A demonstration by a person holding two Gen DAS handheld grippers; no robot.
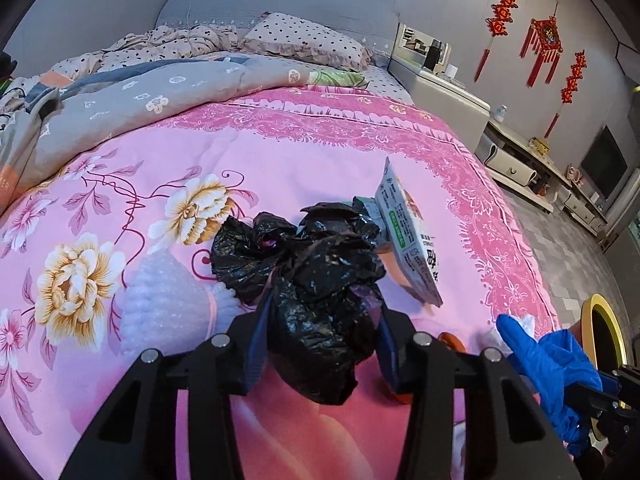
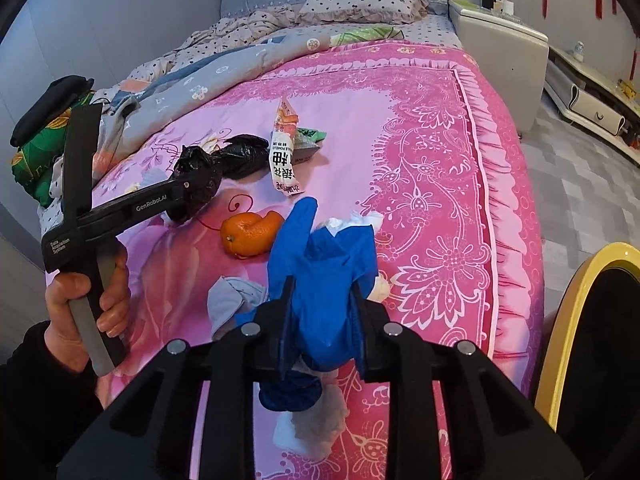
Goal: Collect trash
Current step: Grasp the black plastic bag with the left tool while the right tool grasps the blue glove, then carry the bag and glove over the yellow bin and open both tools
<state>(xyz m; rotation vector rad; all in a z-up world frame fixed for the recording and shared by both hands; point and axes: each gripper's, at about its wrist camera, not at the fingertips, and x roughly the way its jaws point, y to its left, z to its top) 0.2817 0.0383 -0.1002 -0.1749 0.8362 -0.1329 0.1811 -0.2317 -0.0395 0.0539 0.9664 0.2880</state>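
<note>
Left tool (image 1: 320, 344) clamped a crumpled black plastic bag (image 1: 316, 304); right tool (image 2: 320, 320) clamped a blue glove (image 2: 320, 264) with tissue. Both loads near the bed's (image 2: 440, 160) right edge, beside the yellow-rimmed bin (image 2: 568, 320). Snack wrapper (image 2: 284, 160), orange peel (image 2: 250, 234) and more remained uncollected.

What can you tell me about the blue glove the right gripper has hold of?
The blue glove looks like thin disposable rubber or nitrile, glossy and crumpled. The right gripper is shut on its middle, one of the fingers on each side. One glove finger sticks up and forward, and the rest bunches and hangs below the grip. White tissue shows behind it, and more crumpled tissue below. It is held over the near part of the pink bedspread, beside the orange peel.
</note>
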